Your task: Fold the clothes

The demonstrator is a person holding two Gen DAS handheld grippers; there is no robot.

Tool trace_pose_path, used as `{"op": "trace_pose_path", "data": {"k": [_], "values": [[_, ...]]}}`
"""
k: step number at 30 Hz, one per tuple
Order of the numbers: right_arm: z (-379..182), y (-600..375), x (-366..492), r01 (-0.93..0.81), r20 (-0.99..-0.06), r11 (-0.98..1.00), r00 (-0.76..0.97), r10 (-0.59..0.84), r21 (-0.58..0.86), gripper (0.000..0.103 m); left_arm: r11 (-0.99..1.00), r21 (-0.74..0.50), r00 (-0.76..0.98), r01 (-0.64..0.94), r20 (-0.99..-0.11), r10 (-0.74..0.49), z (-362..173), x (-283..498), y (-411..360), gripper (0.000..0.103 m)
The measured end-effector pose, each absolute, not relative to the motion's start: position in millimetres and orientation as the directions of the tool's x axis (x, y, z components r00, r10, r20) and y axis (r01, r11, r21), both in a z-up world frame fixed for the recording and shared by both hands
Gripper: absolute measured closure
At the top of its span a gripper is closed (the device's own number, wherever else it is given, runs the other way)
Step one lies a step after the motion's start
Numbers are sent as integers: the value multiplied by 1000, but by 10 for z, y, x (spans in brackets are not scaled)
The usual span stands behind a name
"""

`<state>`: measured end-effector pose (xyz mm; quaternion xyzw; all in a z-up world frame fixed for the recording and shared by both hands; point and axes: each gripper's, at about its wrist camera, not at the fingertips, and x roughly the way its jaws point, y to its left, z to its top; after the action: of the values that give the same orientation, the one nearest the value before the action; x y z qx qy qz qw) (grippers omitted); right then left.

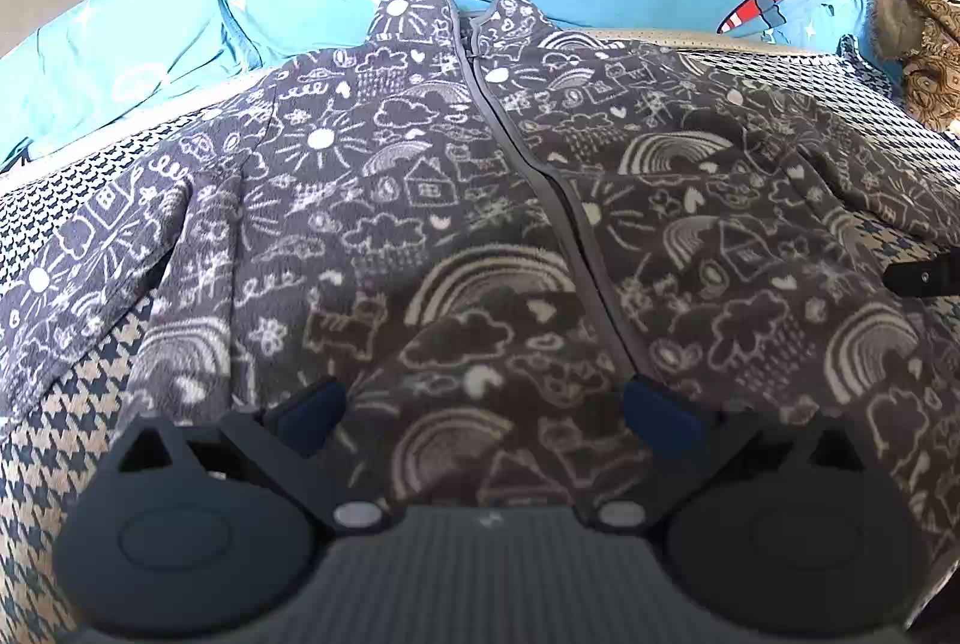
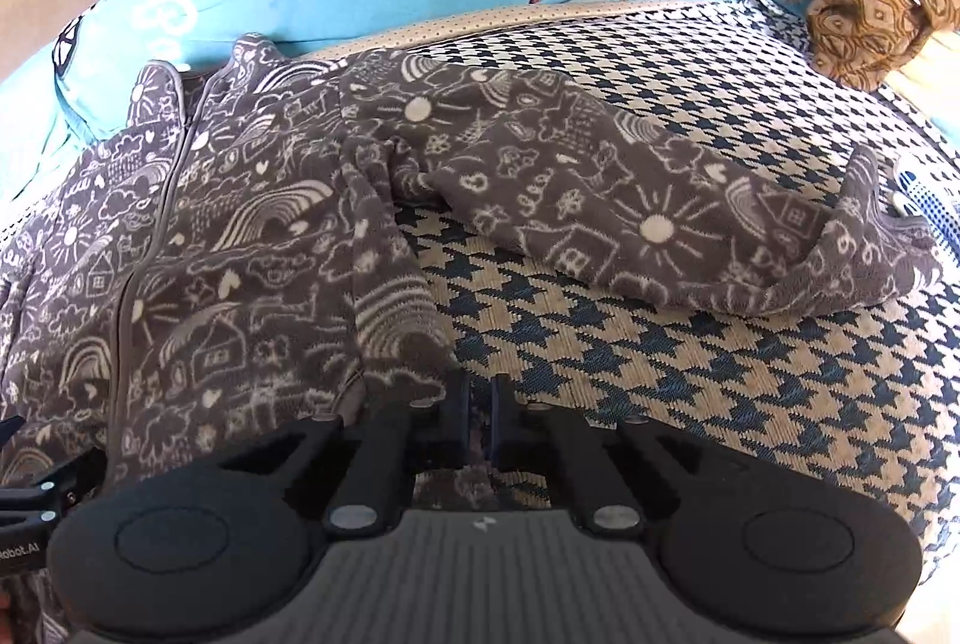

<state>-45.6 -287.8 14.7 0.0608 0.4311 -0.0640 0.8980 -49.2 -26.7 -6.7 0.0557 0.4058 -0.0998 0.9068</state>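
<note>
Lying spread, zip up, on the houndstooth-covered bed (image 2: pixel 660 344), the grey doodle-print fleece jacket (image 1: pixel 456 200) seems at its first fold: the right claw (image 2: pixel 478 404) pinches its near hem corner, angled steeply downward, while the left claw (image 1: pixel 480 410) hovers spread over the hem, needing a grip.

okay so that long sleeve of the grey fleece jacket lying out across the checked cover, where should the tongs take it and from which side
Take the sleeve at its cuff end, the free tip farthest from the jacket body. Come from the near edge, where the fleece lies flat on the checked cover with bare cloth beside it, so one finger could probably slide under.
</note>
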Motion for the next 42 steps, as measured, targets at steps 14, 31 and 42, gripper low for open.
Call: {"op": "trace_pose_path", "data": {"k": [14,31,42], "values": [[326,-2982,-695,269,-711,959,692,-128,89,81,971,30,664,238,-735,-140,92,-560,-323,0],[316,-3603,-196,628,-657,754,488,-574,-191,62,969,-1,653,247,-738,-167,118,-489,-406,0],[243,-3992,-412,774,-701,630,413,-582,-67,90,969,-2,652,247,-739,-168,108,-485,-419,0]]}}
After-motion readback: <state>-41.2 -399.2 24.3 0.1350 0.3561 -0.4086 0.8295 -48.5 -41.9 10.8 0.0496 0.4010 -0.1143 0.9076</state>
